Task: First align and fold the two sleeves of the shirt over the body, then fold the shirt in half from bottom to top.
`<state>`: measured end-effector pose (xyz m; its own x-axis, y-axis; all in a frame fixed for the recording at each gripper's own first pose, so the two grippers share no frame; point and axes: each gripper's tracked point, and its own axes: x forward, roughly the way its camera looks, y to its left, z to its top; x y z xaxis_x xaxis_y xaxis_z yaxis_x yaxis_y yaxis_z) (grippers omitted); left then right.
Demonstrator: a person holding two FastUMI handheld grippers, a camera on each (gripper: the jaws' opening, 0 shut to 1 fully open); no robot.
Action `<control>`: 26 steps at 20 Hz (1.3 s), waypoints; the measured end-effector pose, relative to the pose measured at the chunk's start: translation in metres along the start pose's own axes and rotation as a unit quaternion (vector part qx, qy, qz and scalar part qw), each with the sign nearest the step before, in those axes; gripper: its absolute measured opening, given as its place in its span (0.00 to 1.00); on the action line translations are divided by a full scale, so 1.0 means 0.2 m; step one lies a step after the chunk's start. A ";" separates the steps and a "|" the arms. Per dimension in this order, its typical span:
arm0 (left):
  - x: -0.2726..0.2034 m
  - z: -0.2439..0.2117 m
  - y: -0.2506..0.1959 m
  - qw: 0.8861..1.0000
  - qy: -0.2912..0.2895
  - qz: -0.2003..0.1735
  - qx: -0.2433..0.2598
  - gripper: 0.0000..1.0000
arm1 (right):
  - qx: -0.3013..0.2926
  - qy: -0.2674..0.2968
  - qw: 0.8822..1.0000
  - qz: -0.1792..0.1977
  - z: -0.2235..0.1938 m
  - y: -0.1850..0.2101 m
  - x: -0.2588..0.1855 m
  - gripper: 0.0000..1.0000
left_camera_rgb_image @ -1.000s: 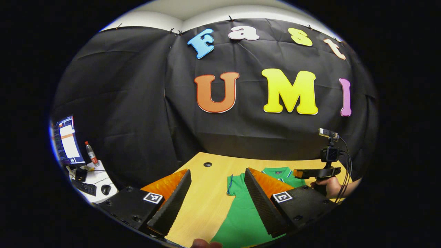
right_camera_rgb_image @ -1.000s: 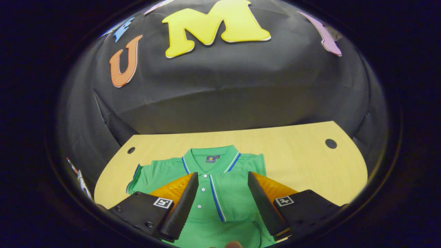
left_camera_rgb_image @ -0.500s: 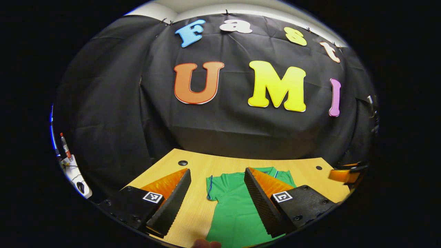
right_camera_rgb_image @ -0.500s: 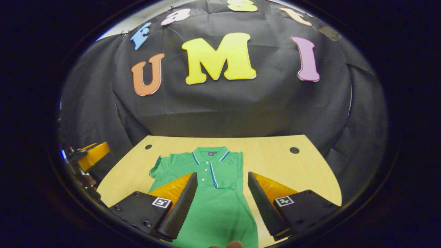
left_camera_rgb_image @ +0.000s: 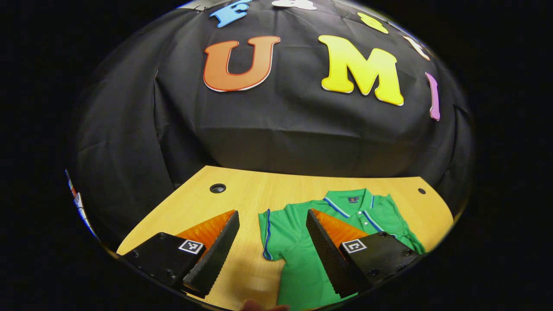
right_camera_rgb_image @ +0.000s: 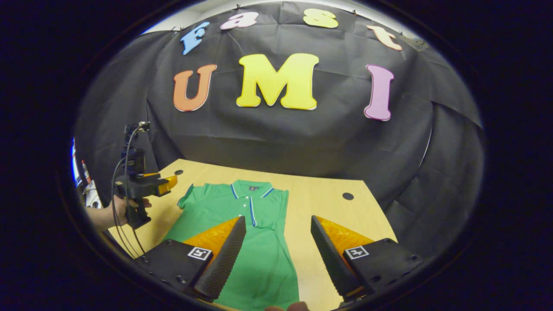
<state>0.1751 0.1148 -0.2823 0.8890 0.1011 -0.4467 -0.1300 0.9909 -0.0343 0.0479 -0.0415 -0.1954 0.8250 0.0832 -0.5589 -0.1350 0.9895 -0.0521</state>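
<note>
Black cloth wall (left_camera_rgb_image: 276,129) hung in creases behind table and wrapped round both sides. Strip of pale wall or ceiling (right_camera_rgb_image: 173,23) showed above cloth's top edge. Light wooden table (left_camera_rgb_image: 242,194) had curved far corners and two round cable holes (left_camera_rgb_image: 217,188), one near each far corner. At far left edge, cluttered white desk (right_camera_rgb_image: 90,196), blurred.

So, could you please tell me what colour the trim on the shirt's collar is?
Blue and white stripes on the green shirt's collar, best seen in the right gripper view.
</note>
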 end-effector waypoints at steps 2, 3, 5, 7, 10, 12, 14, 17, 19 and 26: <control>0.09 -0.09 0.02 1.000 0.020 -0.002 0.000 1.00 | 0.000 0.020 1.000 0.005 -0.09 0.02 0.00 0.93; 0.13 -0.15 0.02 0.999 0.035 -0.005 0.002 0.99 | -0.002 0.027 1.000 0.006 -0.12 0.02 0.00 0.95; 0.21 -0.24 0.03 0.999 0.052 -0.007 0.004 0.99 | -0.004 0.033 0.999 0.005 -0.16 0.02 0.02 0.95; 0.27 -0.29 0.07 0.998 0.059 0.006 0.006 0.99 | 0.002 0.040 0.999 0.004 -0.20 0.02 0.03 0.95; 0.36 -0.34 0.06 0.998 0.062 0.004 0.017 0.97 | 0.011 0.065 0.998 0.003 -0.29 0.03 0.07 0.93; 0.40 -0.39 0.06 0.997 0.078 0.002 0.021 0.92 | 0.013 0.073 0.997 0.005 -0.32 0.04 0.09 0.93; 0.44 -0.41 0.07 0.996 0.087 0.004 0.022 0.93 | 0.017 0.081 0.997 0.009 -0.35 0.06 0.11 0.95; 0.48 -0.43 0.10 0.995 0.102 0.006 0.001 0.82 | 0.017 0.085 0.996 0.014 -0.35 0.08 0.14 0.95; 0.49 -0.42 0.11 0.995 0.103 0.004 -0.001 0.76 | 0.022 0.085 0.996 0.014 -0.34 0.09 0.17 0.95; 0.48 -0.41 0.10 0.992 0.121 -0.033 -0.023 0.17 | 0.025 0.089 0.996 0.013 -0.34 0.14 0.22 0.93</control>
<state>0.2226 0.1375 -0.3993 0.7649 0.0066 -0.6441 -0.0997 0.9891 -0.1082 0.0426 -0.0176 -0.2771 0.7112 0.0919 -0.6969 -0.1250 0.9922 0.0033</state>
